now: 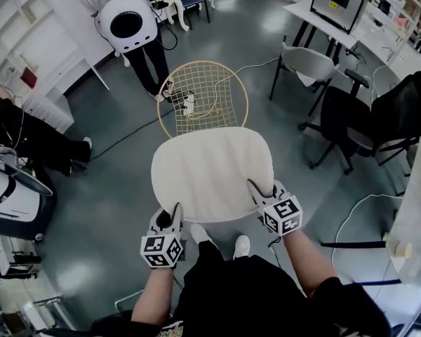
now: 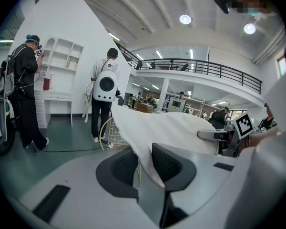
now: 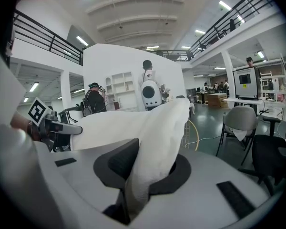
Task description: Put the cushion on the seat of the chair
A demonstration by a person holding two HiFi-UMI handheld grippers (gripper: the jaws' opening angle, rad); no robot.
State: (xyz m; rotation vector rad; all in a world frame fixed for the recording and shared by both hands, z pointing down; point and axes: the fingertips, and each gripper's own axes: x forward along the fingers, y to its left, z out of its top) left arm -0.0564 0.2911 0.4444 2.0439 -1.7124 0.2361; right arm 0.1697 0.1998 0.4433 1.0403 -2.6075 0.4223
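Note:
A round cream cushion hangs flat in the air between my two grippers, above the grey floor. My left gripper is shut on its near left edge, and my right gripper is shut on its near right edge. In the left gripper view the cushion runs between the dark pads. In the right gripper view the cushion bulges out from between the pads. Just beyond the cushion stands the gold wire chair; the cushion's far edge overlaps its near rim.
A person with a white backpack stands past the chair. A white cable runs across the floor by it. A grey chair and a black office chair stand at the right, a desk with a monitor behind. Another person crouches at left.

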